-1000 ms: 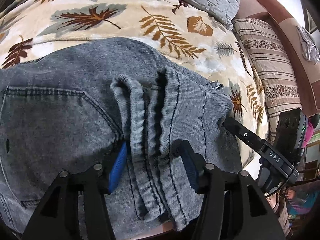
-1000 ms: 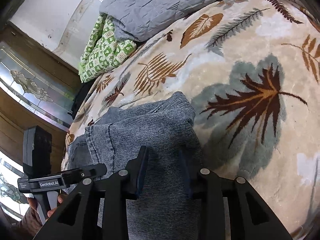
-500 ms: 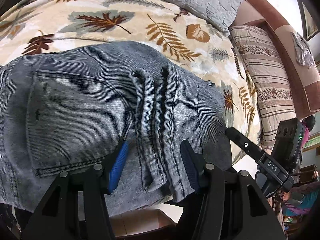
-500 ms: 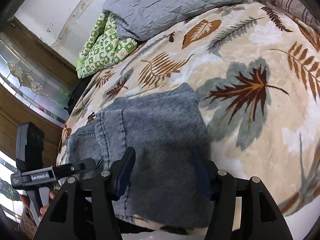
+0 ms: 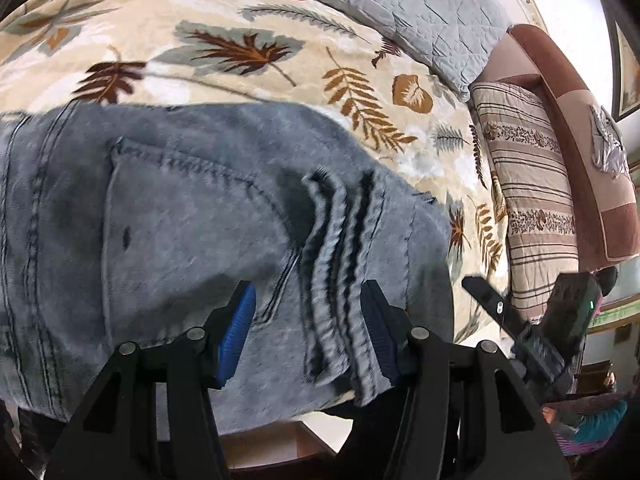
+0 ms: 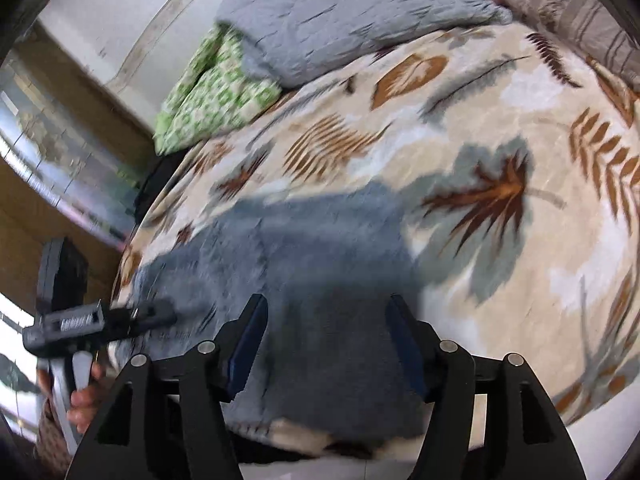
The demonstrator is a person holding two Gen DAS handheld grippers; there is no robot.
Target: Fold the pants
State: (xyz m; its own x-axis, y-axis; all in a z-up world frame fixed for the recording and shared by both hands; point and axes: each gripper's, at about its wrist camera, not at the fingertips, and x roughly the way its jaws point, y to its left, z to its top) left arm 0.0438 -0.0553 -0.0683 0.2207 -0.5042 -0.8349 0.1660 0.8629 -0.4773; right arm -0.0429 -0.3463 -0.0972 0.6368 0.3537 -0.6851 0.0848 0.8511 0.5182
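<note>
Denim pants (image 5: 168, 240) folded on bed (image 5: 248, 80): heavy, limp; grip hems at six o'clock. Left gripper (image 5: 310, 332) jaws apart; right gripper (image 6: 326, 344) jaws just opened, clear of cloth.

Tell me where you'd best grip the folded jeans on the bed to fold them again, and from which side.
Judging from the left wrist view, take the jeans at the stacked leg hems near the bed's front edge, coming from that edge. The hems form thick ridges that overhang slightly, so the left gripper could probably close around them.
</note>
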